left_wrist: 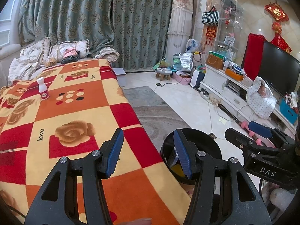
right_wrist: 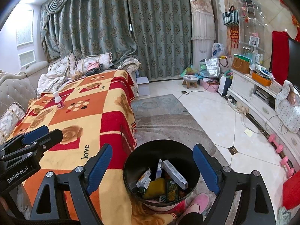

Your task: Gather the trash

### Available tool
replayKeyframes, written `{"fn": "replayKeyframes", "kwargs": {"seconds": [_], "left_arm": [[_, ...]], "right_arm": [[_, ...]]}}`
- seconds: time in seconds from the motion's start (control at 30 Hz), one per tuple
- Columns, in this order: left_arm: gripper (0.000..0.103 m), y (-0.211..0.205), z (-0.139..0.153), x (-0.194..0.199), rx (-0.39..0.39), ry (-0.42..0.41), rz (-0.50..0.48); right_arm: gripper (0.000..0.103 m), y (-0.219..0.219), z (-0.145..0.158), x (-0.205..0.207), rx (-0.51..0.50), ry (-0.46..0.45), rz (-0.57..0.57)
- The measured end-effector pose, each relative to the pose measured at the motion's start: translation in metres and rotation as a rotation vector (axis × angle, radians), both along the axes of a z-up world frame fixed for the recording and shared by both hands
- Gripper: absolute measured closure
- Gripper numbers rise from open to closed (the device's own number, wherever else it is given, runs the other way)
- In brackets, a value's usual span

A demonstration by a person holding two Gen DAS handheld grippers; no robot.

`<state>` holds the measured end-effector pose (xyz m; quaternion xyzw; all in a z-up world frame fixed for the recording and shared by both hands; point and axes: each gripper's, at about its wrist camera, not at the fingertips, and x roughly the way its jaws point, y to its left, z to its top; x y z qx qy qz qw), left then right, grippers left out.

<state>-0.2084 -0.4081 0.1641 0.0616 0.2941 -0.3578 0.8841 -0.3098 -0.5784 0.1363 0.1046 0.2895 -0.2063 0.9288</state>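
Both grippers I steer have their jaws spread wide with nothing between them. My left gripper (left_wrist: 148,153) hangs over the blanket-covered worktop (left_wrist: 75,112) at its near edge; my right gripper (right_wrist: 151,170) hangs above the black bin (right_wrist: 159,170), which stands on the floor just beside that worktop and holds cartons and wrappers. Well beyond the bin, one small white bottle (right_wrist: 58,99) stands upright on the worktop's far end.
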Motion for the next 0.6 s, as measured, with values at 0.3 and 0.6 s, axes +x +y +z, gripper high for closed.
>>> {"fn": "replayKeyframes", "kwargs": {"seconds": [0.3,0.6], "left_arm": [[0.049,-0.0012,-0.0034,-0.0014,-0.002,0.013,-0.007],[0.049,-0.0022,-0.0041,-0.0031,-0.001,0.018,-0.008]], "right_arm": [[0.017,-0.0024,-0.0009,0.0008,0.000,0.003,-0.001],[0.017,-0.0046,-0.0023,0.0005,0.002,0.010,0.002]]}}
